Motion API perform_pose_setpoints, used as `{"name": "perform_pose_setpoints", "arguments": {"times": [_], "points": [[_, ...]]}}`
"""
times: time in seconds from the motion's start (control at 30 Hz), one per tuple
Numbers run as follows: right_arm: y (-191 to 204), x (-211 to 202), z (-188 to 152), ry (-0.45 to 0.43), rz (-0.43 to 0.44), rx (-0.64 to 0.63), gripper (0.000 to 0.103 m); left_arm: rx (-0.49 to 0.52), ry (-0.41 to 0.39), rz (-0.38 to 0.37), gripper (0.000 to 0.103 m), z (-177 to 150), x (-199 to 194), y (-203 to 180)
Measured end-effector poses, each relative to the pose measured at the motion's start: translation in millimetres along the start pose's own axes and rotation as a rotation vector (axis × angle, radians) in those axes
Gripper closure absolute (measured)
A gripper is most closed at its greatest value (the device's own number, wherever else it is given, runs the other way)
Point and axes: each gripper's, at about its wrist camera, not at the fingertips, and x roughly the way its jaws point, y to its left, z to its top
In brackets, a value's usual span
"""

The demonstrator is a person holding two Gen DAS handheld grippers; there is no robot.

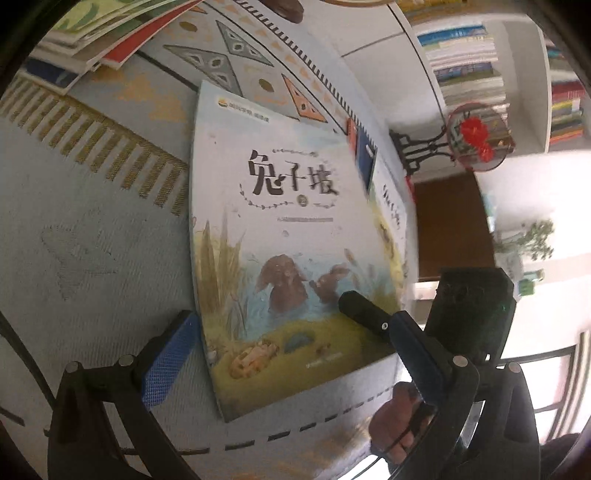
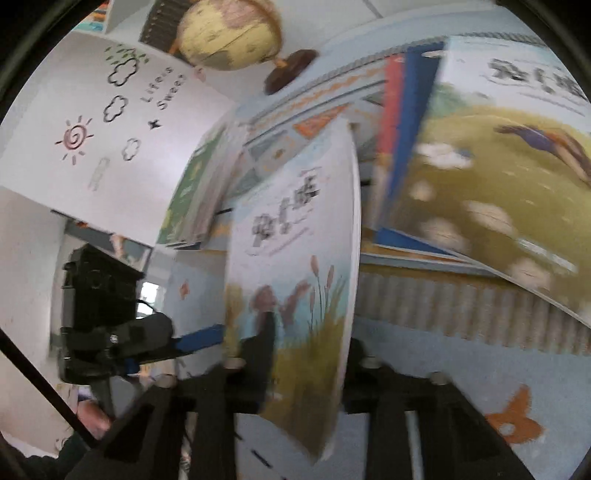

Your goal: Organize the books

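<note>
A picture book (image 1: 280,229) with rabbits on a pale cover stands tilted up off the patterned carpet (image 1: 92,240). My right gripper (image 2: 310,339) is shut on its lower edge, one dark finger on the cover and the other behind it. From the left wrist that finger (image 1: 362,310) shows on the cover's lower right. My left gripper (image 1: 293,321) is open wide. Its blue pads (image 1: 170,358) flank the book's lower corners; whether they touch is unclear. The right wrist shows the book (image 2: 295,236) edge-on and the left gripper (image 2: 199,338) at its side.
More books lie on the carpet: a blurred overlapping pile (image 2: 498,177) at right and a green stack (image 2: 192,192) behind. A globe (image 2: 229,33), a bookshelf (image 1: 469,62) and a red fan ornament (image 1: 476,136) stand around the carpet. A person's hand (image 1: 399,424) grips the right tool.
</note>
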Motion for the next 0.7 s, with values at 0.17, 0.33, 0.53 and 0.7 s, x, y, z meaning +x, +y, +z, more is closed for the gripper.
{"name": "perform_pose_setpoints", "arguments": {"times": [0.17,0.33,0.53,0.7], "points": [[16,-8,7,-0.029,0.063,0.026,0.098,-0.062,0.016,-0.010,0.001,-7,-9,8],[7,-30,24,-0.050,0.205,0.216,0.099,-0.184,0.011,-0.098,0.001,-27,-25,29],[-12,-34,26,0.008,0.315,0.407,0.099,-0.248,-0.074,-0.273,0.002,-24,-15,21],[1,-38,17,0.030,0.117,0.251,0.098,-0.064,-0.162,-0.141,0.005,-18,-22,-14]]}}
